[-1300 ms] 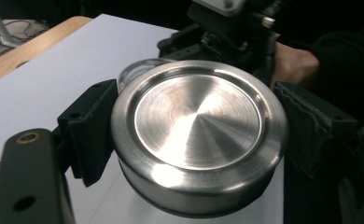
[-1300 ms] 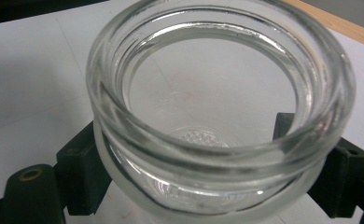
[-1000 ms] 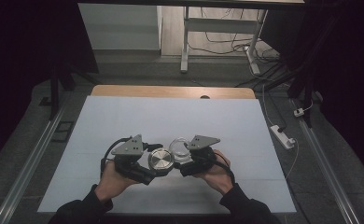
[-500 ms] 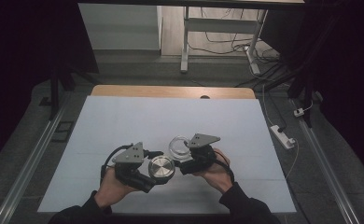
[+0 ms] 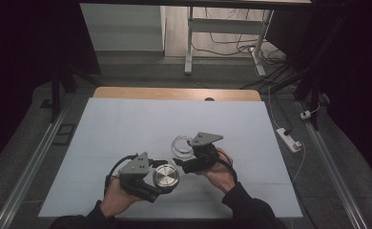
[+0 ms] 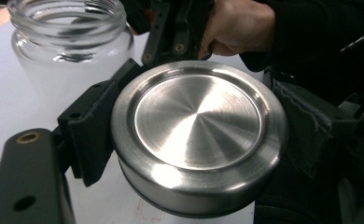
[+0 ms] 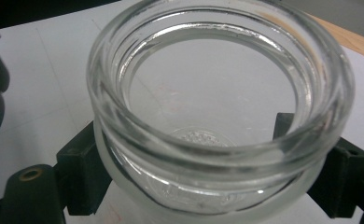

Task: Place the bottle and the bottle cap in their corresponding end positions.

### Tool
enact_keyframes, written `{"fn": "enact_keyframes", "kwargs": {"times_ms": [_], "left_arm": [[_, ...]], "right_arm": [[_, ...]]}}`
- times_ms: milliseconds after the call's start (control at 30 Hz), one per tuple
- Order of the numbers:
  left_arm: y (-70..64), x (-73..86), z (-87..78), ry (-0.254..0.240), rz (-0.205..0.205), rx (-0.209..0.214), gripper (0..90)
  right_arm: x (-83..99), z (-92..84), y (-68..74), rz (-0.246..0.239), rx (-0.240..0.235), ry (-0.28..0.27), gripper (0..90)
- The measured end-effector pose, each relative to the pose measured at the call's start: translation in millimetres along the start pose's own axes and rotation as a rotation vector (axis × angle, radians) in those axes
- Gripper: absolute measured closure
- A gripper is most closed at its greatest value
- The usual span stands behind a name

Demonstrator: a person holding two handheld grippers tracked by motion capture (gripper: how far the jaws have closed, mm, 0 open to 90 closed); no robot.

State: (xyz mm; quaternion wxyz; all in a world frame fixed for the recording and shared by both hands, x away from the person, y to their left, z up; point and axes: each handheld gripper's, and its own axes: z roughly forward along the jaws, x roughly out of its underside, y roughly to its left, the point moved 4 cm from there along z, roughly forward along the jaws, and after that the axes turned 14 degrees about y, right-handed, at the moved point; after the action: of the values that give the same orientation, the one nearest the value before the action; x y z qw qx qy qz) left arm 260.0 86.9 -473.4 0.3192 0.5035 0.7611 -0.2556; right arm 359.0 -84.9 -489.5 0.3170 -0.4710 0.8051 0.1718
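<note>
I am keeping the right gripper point(image 5: 181, 164) clamped on the clear glass jar point(image 5: 182, 146) for steadiness while the left gripper point(image 5: 162, 187), nearer, is gripping the round steel lid point(image 5: 166, 176), freeing the mouth.

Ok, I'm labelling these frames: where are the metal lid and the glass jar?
metal lid point(image 6: 199, 123): left gripper view, middle of its brushed top.
glass jar point(image 7: 217, 154): right gripper view, near rim of its open mouth.

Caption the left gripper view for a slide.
Left gripper clamps a steel lid, open glass jar behind it.
</note>
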Motion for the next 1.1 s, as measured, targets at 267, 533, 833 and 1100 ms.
{"fn": "enact_keyframes", "kwargs": {"times_ms": [267, 533, 833, 1100], "left_arm": [[1.0, 7.9, 7.2, 0.001, -0.009, -0.013, 19.6], [3.9, 13.5, 15.2, -0.002, -0.014, -0.018, 19.7], [10.0, 19.0, 27.5, 0.016, -0.030, -0.031, 19.6], [17.3, 23.3, 42.5, 0.060, -0.035, -0.049, 19.6]], "right_arm": [[-1.6, 7.1, -8.3, 0.015, 0.013, 0.007, 15.3], [-6.6, 13.8, -15.5, 0.021, 0.024, 0.010, 15.3], [-14.5, 21.5, -24.3, 0.035, 0.036, 0.007, 15.2], [-22.2, 29.9, -36.4, 0.048, 0.055, 0.004, 15.2]]}}
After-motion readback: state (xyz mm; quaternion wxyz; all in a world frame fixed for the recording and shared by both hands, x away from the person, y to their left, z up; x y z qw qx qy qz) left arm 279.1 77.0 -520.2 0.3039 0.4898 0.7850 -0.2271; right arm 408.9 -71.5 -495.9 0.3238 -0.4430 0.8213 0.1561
